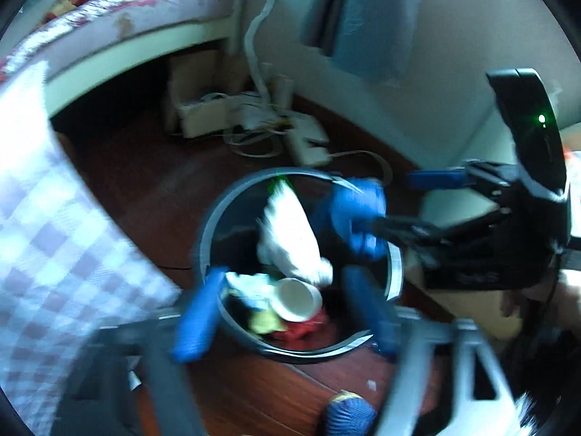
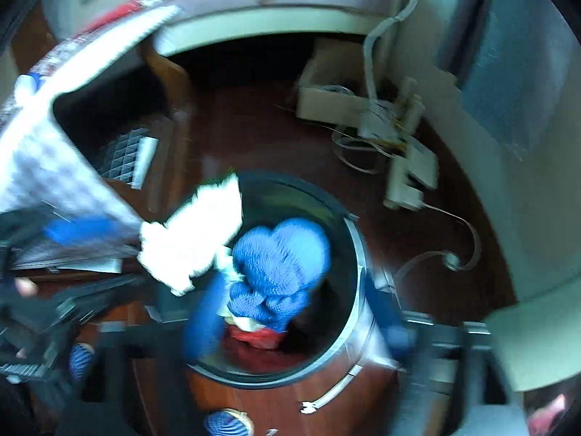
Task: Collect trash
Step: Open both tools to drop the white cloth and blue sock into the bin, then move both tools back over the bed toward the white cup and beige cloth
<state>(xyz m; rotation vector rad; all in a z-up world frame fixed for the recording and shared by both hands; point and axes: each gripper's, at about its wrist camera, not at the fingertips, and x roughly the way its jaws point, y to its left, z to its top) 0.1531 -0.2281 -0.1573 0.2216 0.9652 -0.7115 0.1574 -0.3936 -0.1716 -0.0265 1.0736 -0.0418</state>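
You are in a home bedroom: a bed (image 1: pixel 152 32) with a floral mattress, a wooden floor (image 1: pixel 145 189), and power strips (image 2: pixel 406 160).

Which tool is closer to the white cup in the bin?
Left, likely. Left tool hovers above the white cup, fingers either side; right tool sits off toward the bin's far rim.

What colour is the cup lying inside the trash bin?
White. The cup lies on its side among the trash in the bin; the left wrist view shows it best.
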